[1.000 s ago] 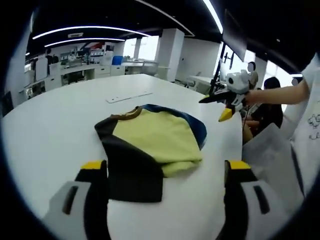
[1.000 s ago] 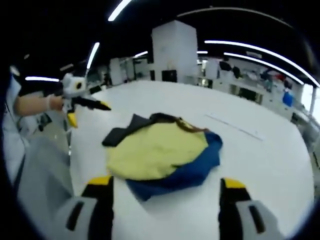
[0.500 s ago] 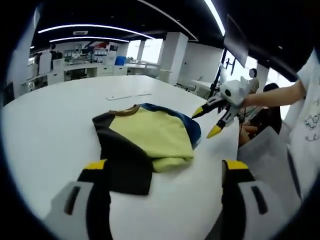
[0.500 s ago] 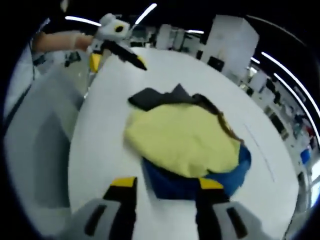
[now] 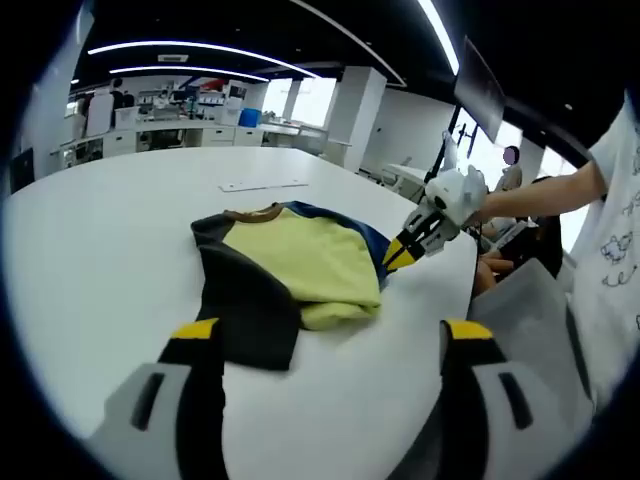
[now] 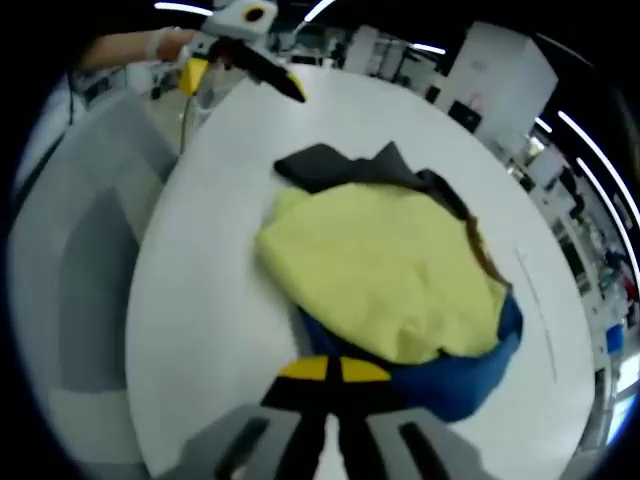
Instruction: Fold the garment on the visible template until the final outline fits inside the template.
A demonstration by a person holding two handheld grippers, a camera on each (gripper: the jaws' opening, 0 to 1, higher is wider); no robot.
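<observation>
garment [image 5: 290,270] folded on white table [image 5: 90,250] | right claw [image 6: 333,370] pinched together on garment's blue edge | left claw [image 5: 325,335] spread apart above table, clear of garment

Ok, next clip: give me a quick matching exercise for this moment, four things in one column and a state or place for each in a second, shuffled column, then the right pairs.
Things:
1. left gripper
2. right gripper
3. yellow panel of the garment
4. white strip on the table

States or places:
A. lies flat beyond the garment, apart from it
B. fingers closed together at the garment's blue edge
C. fingers wide apart, short of the dark sleeve
D. folded on top, over the blue and dark parts

Pairs: 1-C, 2-B, 3-D, 4-A
</observation>
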